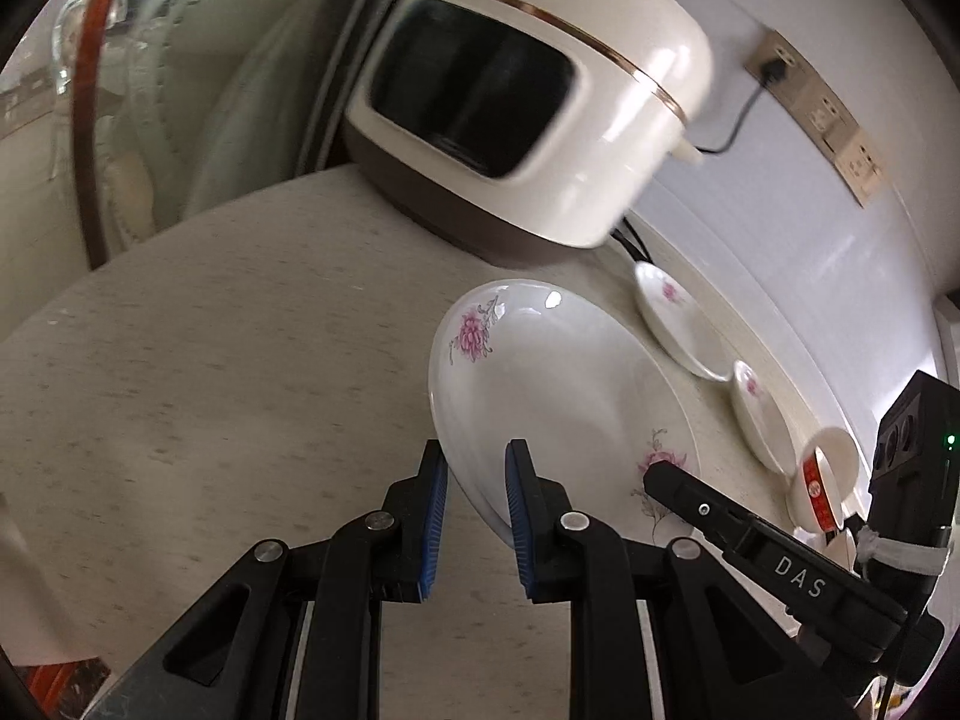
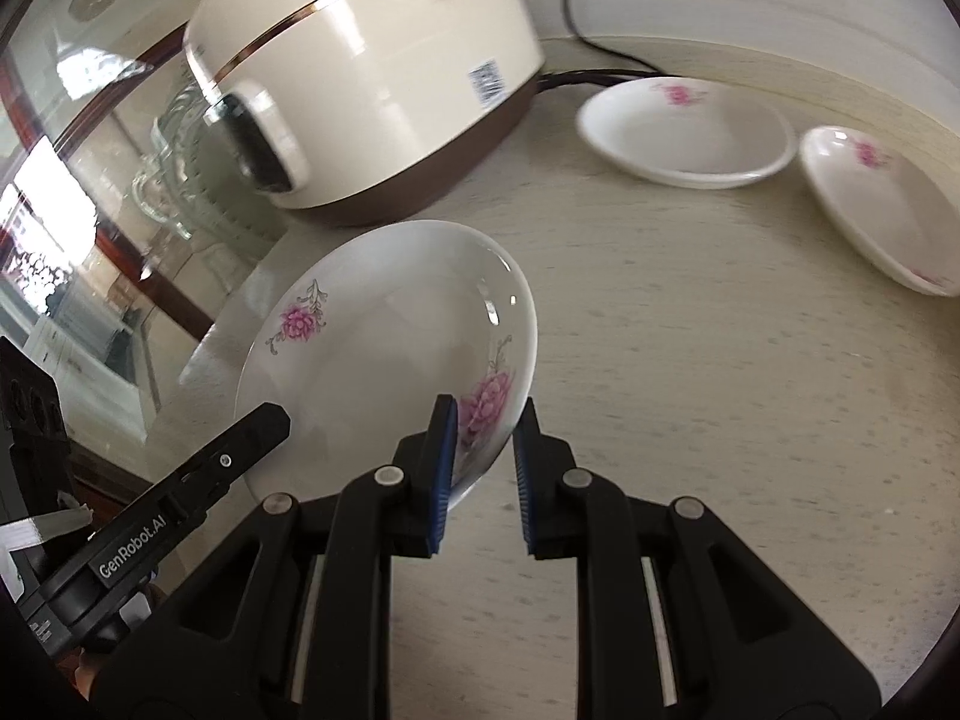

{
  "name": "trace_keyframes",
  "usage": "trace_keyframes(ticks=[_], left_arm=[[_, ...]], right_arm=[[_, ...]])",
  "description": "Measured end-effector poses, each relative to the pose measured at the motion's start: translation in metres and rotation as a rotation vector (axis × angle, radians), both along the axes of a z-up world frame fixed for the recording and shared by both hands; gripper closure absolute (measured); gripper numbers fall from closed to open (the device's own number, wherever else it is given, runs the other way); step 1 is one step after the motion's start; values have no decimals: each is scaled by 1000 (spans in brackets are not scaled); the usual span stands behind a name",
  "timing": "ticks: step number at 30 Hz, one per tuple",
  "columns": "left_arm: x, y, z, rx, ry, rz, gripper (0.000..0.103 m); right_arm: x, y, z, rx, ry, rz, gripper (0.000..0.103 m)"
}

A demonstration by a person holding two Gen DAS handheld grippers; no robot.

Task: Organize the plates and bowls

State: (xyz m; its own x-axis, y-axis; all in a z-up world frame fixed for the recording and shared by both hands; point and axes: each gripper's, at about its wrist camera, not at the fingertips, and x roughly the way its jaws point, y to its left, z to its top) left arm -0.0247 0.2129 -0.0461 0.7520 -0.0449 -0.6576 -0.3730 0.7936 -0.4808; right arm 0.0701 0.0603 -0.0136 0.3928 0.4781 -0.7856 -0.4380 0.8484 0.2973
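Note:
A large white plate (image 1: 558,384) with pink flowers hangs tilted above the beige counter, held from two sides. My left gripper (image 1: 477,468) is shut on its near rim, blue pads on either side of the edge. My right gripper (image 2: 485,426) is shut on the opposite rim of the same plate (image 2: 384,348), beside a pink flower. Each gripper shows in the other's view: the right one (image 1: 666,474) at the plate's right edge, the left one (image 2: 270,420) at its left edge. Two smaller flowered dishes (image 2: 684,132) (image 2: 882,204) lie near the wall.
A cream rice cooker (image 1: 528,102) with a brown base stands at the back of the counter (image 1: 210,360), its black cord running to a wall socket (image 1: 774,69). A white cup (image 1: 822,480) with a red band lies at the right. Glass cabinet doors (image 2: 90,150) stand left.

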Motion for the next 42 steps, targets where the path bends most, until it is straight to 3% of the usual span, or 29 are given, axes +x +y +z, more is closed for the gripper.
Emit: trace_keyframes(ticks=[25, 31, 34, 36, 38, 40, 42], left_arm=[[-15, 43, -2, 1, 51, 106, 81], [-16, 41, 3, 10, 41, 109, 68], [-18, 39, 6, 19, 40, 114, 66], [-20, 37, 11, 30, 31, 131, 66], [-27, 32, 22, 79, 5, 160, 65], [-33, 26, 36, 128, -29, 177, 58], [-37, 19, 49, 156, -70, 183, 49]], right_arm=[[-1, 51, -16, -5, 31, 94, 80], [-1, 48, -15, 13, 40, 94, 78], [-2, 44, -12, 18, 33, 91, 78], [-3, 39, -8, 29, 29, 86, 71], [-5, 29, 1, 48, 14, 67, 52], [-8, 20, 11, 67, -12, 48, 39], [-9, 13, 19, 76, -31, 32, 37]])
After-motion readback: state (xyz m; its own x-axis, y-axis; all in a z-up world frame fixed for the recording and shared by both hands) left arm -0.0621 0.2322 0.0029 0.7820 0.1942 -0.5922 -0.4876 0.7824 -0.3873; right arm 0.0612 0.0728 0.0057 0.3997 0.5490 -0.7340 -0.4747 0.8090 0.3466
